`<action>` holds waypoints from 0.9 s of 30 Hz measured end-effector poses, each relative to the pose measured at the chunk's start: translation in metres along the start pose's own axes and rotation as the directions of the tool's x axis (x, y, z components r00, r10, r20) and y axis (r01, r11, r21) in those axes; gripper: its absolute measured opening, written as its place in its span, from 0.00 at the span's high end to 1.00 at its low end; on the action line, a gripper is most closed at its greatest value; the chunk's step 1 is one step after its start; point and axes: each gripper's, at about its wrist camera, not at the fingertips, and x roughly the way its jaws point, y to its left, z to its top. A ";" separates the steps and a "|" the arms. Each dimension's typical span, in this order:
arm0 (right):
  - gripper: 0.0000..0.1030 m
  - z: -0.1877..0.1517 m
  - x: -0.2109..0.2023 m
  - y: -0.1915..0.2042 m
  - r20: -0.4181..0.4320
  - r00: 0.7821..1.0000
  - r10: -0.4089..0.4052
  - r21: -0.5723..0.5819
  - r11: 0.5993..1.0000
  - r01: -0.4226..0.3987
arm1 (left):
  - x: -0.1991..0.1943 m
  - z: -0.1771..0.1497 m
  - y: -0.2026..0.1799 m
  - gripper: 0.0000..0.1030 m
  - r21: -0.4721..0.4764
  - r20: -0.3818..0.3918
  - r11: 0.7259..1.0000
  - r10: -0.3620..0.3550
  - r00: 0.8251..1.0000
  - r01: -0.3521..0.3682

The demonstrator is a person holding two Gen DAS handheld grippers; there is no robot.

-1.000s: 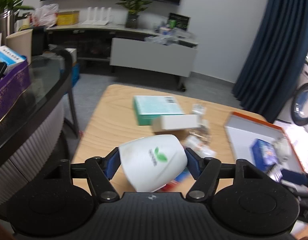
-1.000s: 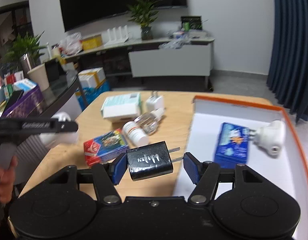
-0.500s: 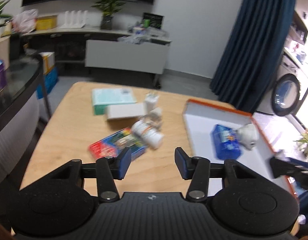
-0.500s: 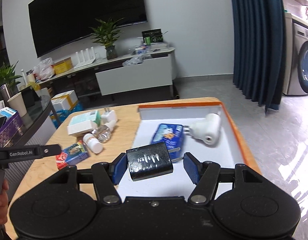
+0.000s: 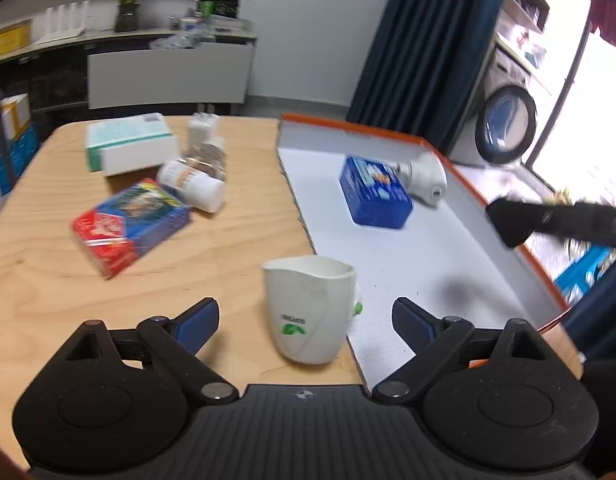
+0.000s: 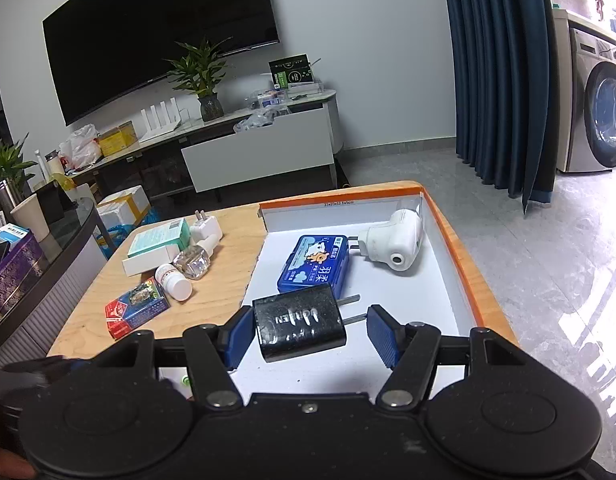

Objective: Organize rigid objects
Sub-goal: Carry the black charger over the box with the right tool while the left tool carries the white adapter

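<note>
Pale wood-grain table [image 5: 47, 272]; matt white cup [image 5: 310, 304]; smooth white cardboard tray [image 5: 428, 248]

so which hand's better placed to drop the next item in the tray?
Right, probably. The right gripper has the black charger between its jaws above the tray. The left gripper has just been opening, and the white cup stands free between its jaws.

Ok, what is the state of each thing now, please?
left gripper: jaws just opened, nothing gripped
white cup: upright, free, beside the tray
right gripper: shut on black charger
blue box: flat in tray
white plug: on its side in tray
pill bottle: lying down, capped
</note>
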 end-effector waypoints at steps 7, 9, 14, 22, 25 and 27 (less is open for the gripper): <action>0.28 0.001 -0.003 -0.002 0.007 1.000 -0.009 0.005 1.000 0.009 | 0.021 0.003 -0.008 0.42 0.018 -0.014 1.000 -0.025 1.000 0.025; 0.28 0.001 -0.003 -0.002 0.007 1.000 -0.009 0.003 1.000 0.009 | 0.014 0.005 -0.012 0.42 0.020 0.004 1.000 -0.011 1.000 0.011; 0.28 0.003 -0.004 -0.005 0.012 1.000 -0.018 0.010 1.000 0.018 | -0.010 0.027 -0.022 0.42 0.004 0.070 1.000 0.019 0.997 -0.019; 0.28 0.015 -0.019 -0.016 0.059 0.996 -0.060 0.001 0.998 0.060 | -0.029 0.064 -0.057 0.42 -0.032 0.128 0.999 0.026 0.991 -0.022; 0.28 0.022 -0.024 -0.023 0.076 0.994 -0.083 0.009 0.997 0.083 | -0.028 0.076 -0.071 0.42 -0.022 0.149 1.000 0.011 0.989 -0.008; 0.28 0.025 -0.027 -0.029 0.087 0.991 -0.097 0.017 0.995 0.096 | -0.025 0.082 -0.076 0.42 -0.029 0.152 1.000 0.003 0.988 0.001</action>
